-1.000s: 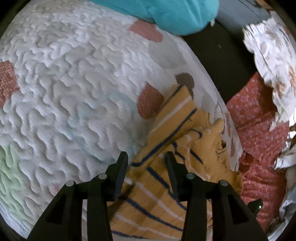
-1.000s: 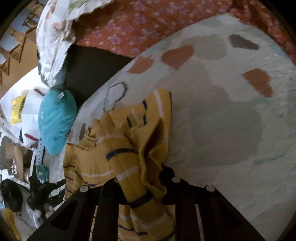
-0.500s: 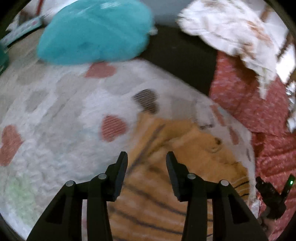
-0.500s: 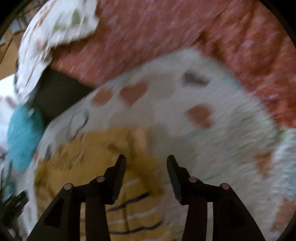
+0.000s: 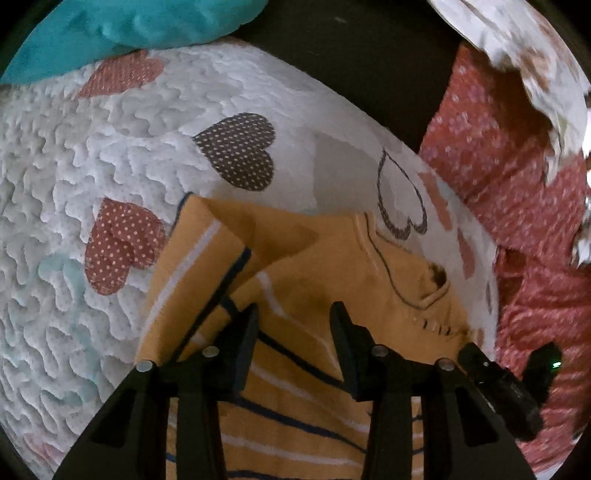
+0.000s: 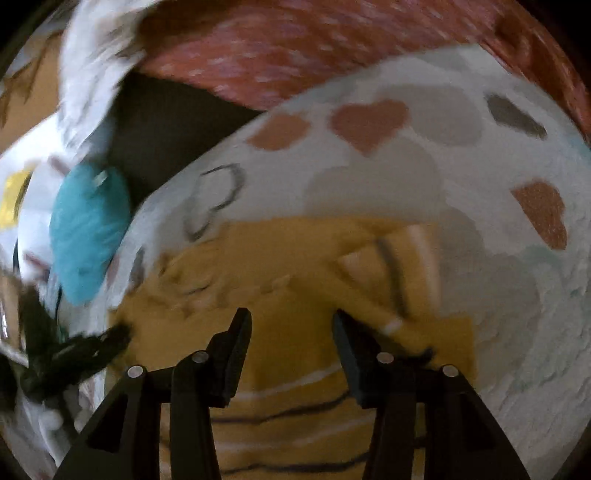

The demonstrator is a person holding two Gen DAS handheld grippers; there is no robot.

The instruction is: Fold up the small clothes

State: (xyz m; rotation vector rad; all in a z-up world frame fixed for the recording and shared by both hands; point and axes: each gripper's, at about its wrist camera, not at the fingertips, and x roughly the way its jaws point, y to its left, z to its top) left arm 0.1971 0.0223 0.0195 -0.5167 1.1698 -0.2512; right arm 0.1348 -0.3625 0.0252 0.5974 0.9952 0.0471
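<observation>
Both grippers have let go since a second ago: back then the right gripper (image 6: 291, 325) had a bunched-up fold of the yellow striped top (image 5: 317, 266) pinched between its fingers, and now its jaws stand wide apart with nothing in them, hovering right over the garment; the left gripper (image 5: 293, 319) is spread just as wide and empty too, also hanging over the cloth, and its view has swung so more of the far side shows; the top itself has gone from a crumpled heap to lying fairly flat on the white quilt (image 5: 92, 155), with one sleeve folded in across the body on the left in the left wrist view, navy and white stripes running across it, and the neckline over toward the right edge of the quilt; in the right wrist view that same top (image 6: 295, 258) is blurry, but you can see the folded sleeve on the right side of it and the stripes at the near end; the quilt is puffy and printed with hearts, a dark dotted heart (image 5: 240, 151) just beyond the far edge of the top and a red dotted heart (image 5: 122, 243) just left of the sleeve; further out, a teal cushion (image 5: 122, 26) sits at the far left edge of the quilt, a red dotted fabric (image 5: 517, 184) lies off to the right, and a white floral cloth (image 5: 524, 48) is draped at the far right; the tip of the other gripper pokes in at the near right of the left view.
</observation>
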